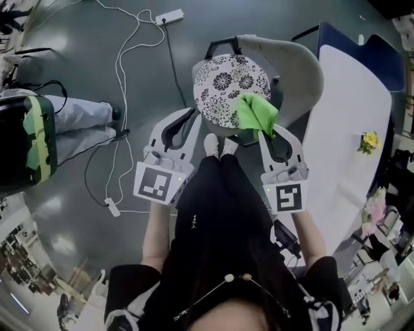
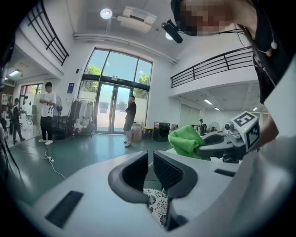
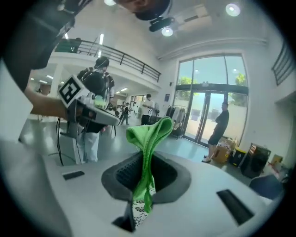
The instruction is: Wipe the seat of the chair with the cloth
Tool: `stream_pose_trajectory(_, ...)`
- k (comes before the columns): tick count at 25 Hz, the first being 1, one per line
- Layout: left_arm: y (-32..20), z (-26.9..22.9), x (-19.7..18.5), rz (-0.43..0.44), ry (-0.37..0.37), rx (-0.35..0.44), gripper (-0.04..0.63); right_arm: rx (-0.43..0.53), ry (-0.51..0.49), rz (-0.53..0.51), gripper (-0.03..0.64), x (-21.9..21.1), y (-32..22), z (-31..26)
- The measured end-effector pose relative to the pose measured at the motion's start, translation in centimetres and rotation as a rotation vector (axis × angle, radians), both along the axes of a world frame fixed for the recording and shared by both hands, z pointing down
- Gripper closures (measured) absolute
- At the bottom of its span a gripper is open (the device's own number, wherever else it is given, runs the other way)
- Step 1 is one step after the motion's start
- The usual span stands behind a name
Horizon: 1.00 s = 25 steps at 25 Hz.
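Cloth [image 1: 256,114], green, clamped in right gripper [image 3: 147,172] over patterned chair seat [image 1: 223,84], left gripper [image 2: 151,167] closed, empty, beside it

Backrest [image 1: 301,68] seemingly hems seat [image 1: 220,87].

A white table [image 1: 349,97] stands at right, a yellow flower [image 1: 370,139] on it; a white power strip [image 1: 169,17] lies on the floor [image 1: 71,61]. A person [image 2: 131,119] stands before glass doors [image 2: 108,109].

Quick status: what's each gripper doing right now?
Left gripper: jaws all but together, nothing between them.
Right gripper: closed on the green cloth.
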<state>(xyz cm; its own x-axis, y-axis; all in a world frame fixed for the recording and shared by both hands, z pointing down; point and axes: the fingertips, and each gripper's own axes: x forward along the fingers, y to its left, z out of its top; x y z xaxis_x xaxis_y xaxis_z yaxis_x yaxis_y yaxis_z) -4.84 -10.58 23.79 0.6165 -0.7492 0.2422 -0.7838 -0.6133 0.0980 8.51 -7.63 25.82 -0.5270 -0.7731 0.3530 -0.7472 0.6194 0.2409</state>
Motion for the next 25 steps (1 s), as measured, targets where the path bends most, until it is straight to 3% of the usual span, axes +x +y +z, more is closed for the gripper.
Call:
stream_pose_trajectory(2, 0.3, -2.5, 0.6, 0.018, 0.004, 0.035, 0.557, -0.024, -0.135, 0.091, 0.574, 1.2, 0.1, -3.3)
stream_pose_trajectory(4, 0.6, -4.6, 1.3, 0.042, 0.004, 0.066, 0.557, -0.022, -0.188, 0.126, 0.574, 2.1, 0.2, -6.0)
stream_pose_trajectory(9, 2.0, -7.8, 1.8, 0.061, 0.015, 0.102, 0.557, 0.071, -0.210, 0.179, 0.574, 3.1, 1.6, -11.2)
stream_pose_trajectory(14, 2.6, -9.1, 0.5, 0.022, 0.022, 0.108, 0.557, 0.126, -0.335, 0.242, 0.575, 4.3, 1.4, -14.0)
stream_pose_trajectory(16, 2.5, -9.6, -0.1, 0.005, 0.020, 0.112, 0.557, 0.146, -0.340, 0.249, 0.575, 4.4, 0.8, -14.8)
stream_pose_trajectory(25, 2.3, -11.7, -0.6, -0.007, 0.019, 0.174, 0.557, 0.148, -0.371, 0.230, 0.575, 3.9, 0.8, -15.7)
